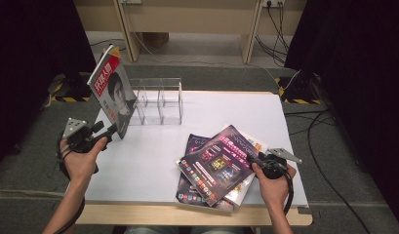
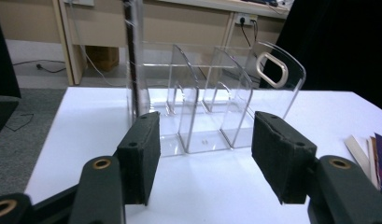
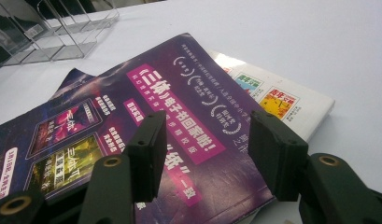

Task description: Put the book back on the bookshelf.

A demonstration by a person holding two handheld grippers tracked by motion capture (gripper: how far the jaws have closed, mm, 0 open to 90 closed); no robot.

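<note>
The red magazine (image 1: pixel 110 92) stands tilted at the clear rack's (image 1: pixel 158 100) left end, seemingly just released: the left gripper's (image 1: pixel 108 132) jaws gape empty. The right gripper (image 1: pixel 253 160) hovers wide over the purple magazine (image 1: pixel 218 163) on the bench (image 1: pixel 148 156), next to lift and file.

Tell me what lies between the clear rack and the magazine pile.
Nothing: just bare white table between rack and pile, seen in the high view.
</note>
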